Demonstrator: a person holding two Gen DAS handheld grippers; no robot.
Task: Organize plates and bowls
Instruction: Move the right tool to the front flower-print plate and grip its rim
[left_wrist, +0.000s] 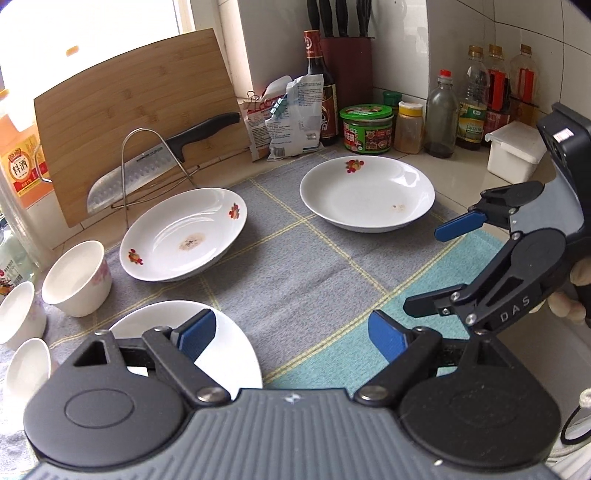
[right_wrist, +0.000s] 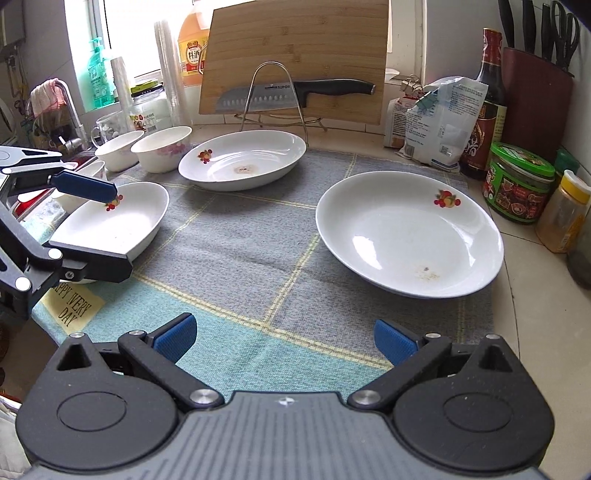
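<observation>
1. Three round, shallow white plates of glossy ceramic, each with a small red-and-yellow fruit decal on the rim, lie apart on a woven cloth (right_wrist: 258, 236) of grey and teal squares with thin yellow lines.
2. The right plate (right_wrist: 408, 234) sits near the jars at the right edge of the cloth, with a faint brown stain in its well.
3. The far plate (right_wrist: 242, 158) lies in front of the wire knife rack (right_wrist: 275, 96) and also has a brownish stain at its centre.
4. The near-left plate (right_wrist: 114, 225) lies on the left side of the cloth, just below the left gripper (right_wrist: 99, 229).
5. Small white bowls with pink flower prints stand at the far left; one bowl (left_wrist: 75, 278) is a smooth, deep cup shape, and two others sit beside it.
6. The left gripper has matte black arms and ribbed blue pads; its jaws are spread wide with nothing between them, above the near-left plate.
7. The right gripper (right_wrist: 284, 339) is likewise released, its blue pads wide apart over bare cloth, empty.
8. A flat bamboo cutting board (right_wrist: 295, 55) with visible grain leans on the far wall; a steel knife (right_wrist: 291, 92) with a dimpled blade and black handle rests across the rack.
</observation>
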